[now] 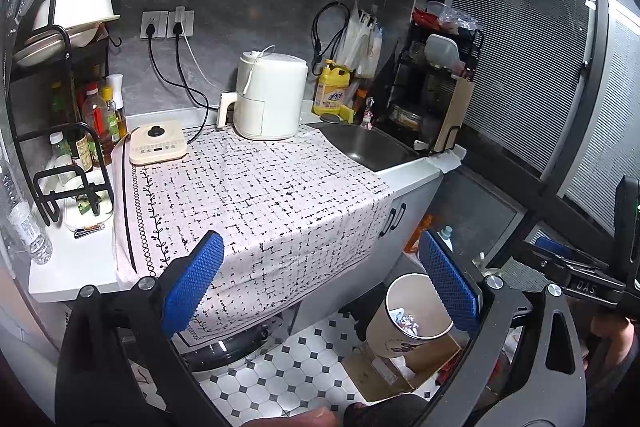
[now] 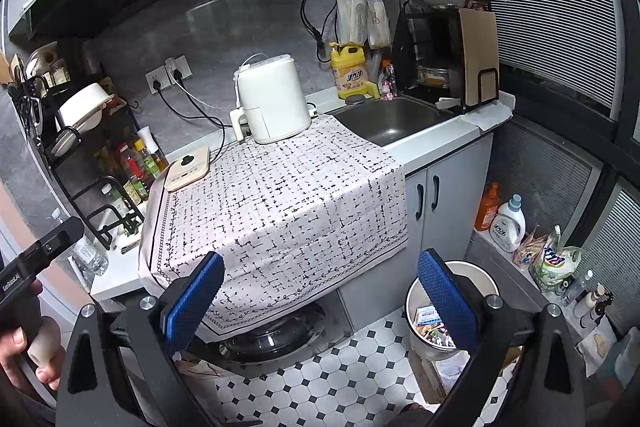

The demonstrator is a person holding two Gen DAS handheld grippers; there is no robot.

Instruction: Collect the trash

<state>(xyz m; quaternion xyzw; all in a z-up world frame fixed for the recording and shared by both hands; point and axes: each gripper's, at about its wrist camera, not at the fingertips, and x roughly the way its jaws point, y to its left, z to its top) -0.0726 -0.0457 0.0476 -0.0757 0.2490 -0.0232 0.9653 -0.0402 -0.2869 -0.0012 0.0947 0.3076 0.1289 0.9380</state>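
A cream trash bin (image 1: 404, 319) stands on the tiled floor below the counter, with wrappers and scraps inside. It also shows in the right wrist view (image 2: 430, 323), behind the right finger. My left gripper (image 1: 320, 283) is open and empty, held above the counter's front edge, its right finger over the bin. My right gripper (image 2: 320, 295) is open and empty, held in front of the cloth-covered counter. The patterned cloth (image 1: 256, 203) on the counter bears no loose trash that I can see.
A white air fryer (image 1: 270, 95), a flat cooker (image 1: 158, 143), a sink (image 1: 368, 145), a yellow detergent bottle (image 1: 332, 89) and a bottle rack (image 1: 80, 131) line the counter. A cardboard box (image 1: 400, 367) lies under the bin. Bottles and bags (image 2: 520, 235) crowd the right floor.
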